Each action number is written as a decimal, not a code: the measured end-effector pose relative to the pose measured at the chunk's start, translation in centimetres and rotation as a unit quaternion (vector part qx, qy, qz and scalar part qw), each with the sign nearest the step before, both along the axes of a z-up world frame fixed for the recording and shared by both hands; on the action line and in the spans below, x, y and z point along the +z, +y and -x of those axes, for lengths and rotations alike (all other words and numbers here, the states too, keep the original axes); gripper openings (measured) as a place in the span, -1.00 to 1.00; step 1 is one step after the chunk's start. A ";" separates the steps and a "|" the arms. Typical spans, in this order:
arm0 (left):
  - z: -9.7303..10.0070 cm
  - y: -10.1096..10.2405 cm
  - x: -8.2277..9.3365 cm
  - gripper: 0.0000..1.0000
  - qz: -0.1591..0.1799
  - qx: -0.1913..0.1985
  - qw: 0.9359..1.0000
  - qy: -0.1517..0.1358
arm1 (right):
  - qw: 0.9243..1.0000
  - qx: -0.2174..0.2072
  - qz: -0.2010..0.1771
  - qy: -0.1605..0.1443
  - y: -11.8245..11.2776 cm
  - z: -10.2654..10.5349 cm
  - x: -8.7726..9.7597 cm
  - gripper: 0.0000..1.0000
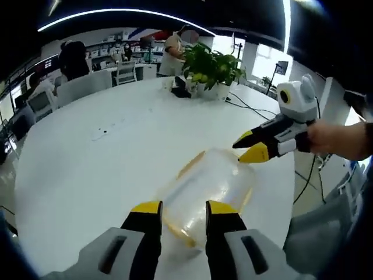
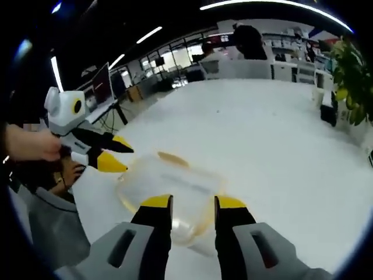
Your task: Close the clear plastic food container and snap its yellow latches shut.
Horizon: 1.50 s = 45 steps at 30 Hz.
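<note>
The container lies on the desk near one edge, between the left tool and right tool; a potted plant stands at the far edge.

The food container looks like clear, smooth, slightly frosted plastic with yellow plastic latches. The table is a smooth, matt white surface. Both grippers' jaws look like matt black and yellow plastic.

Both views look down from opposite sides, close above the container; each shares the white table.
</note>
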<state>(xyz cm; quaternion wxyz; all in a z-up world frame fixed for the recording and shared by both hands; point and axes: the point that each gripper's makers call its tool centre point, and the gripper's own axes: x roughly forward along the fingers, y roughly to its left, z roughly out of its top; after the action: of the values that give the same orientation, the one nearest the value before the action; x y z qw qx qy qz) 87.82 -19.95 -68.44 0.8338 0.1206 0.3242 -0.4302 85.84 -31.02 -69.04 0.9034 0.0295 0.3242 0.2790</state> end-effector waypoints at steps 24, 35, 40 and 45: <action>-0.3 -5.3 0.3 -0.60 -0.054 -0.171 0.983 -0.030 | 0.998 0.058 0.003 -0.010 1.8 0.4 -0.3 -0.61; -0.4 -5.9 -0.4 -0.63 -0.067 -0.194 0.978 -0.028 | 0.994 0.101 0.017 -0.022 3.3 0.9 -0.4 -0.66; -0.6 -6.0 -0.6 -0.63 -0.072 -0.198 0.977 -0.026 | 0.992 0.123 0.021 -0.024 3.9 1.5 -0.5 -0.66; -0.9 -5.9 -0.9 -0.62 -0.076 -0.198 0.977 -0.023 | 0.990 0.139 0.020 -0.024 4.1 2.1 -0.4 -0.66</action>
<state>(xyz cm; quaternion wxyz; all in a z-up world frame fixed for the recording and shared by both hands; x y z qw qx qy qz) 88.75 -25.90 -69.37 0.7281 0.2551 0.3063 -0.5577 83.74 -26.91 -69.41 0.8638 -0.0405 0.3091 0.3959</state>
